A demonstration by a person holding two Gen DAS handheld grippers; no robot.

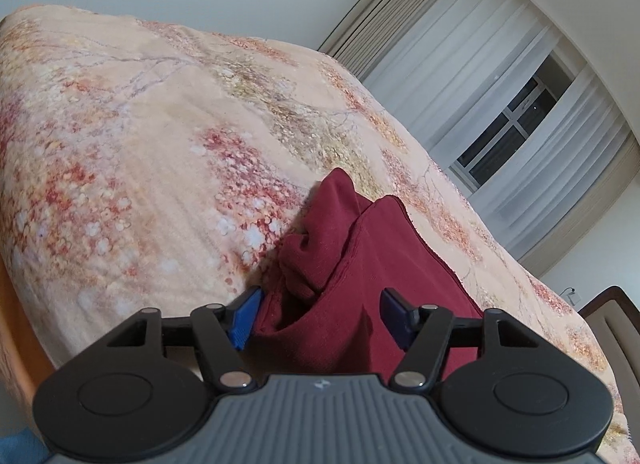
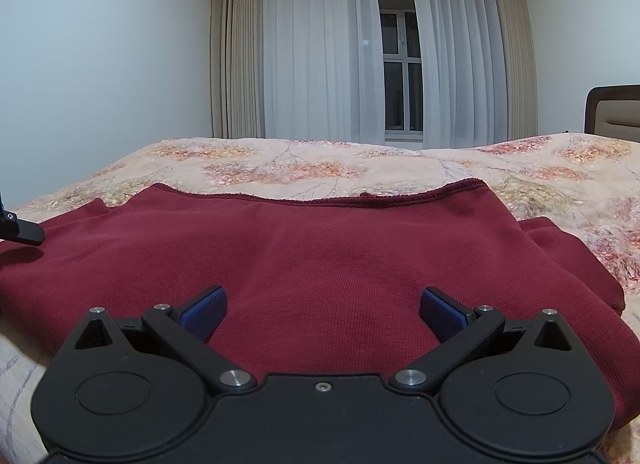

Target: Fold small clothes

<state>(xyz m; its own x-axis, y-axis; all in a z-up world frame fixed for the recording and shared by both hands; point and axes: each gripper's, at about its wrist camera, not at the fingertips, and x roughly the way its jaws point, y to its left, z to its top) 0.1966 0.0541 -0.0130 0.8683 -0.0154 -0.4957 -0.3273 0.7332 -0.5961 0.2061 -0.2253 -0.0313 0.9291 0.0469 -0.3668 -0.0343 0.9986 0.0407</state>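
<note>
A dark red garment (image 2: 312, 264) is lying on the bed (image 2: 360, 168). The right gripper (image 2: 322, 314) is hovering wide open over its flat middle. Only the left view is showing bunched folds, between the half-open left gripper's (image 1: 320, 318) pads, not pinched.

White walls (image 2: 100, 56), sheer curtains (image 2: 320, 56) parted at dark window (image 2: 400, 72), floral bedspread (image 2: 304, 168).
</note>
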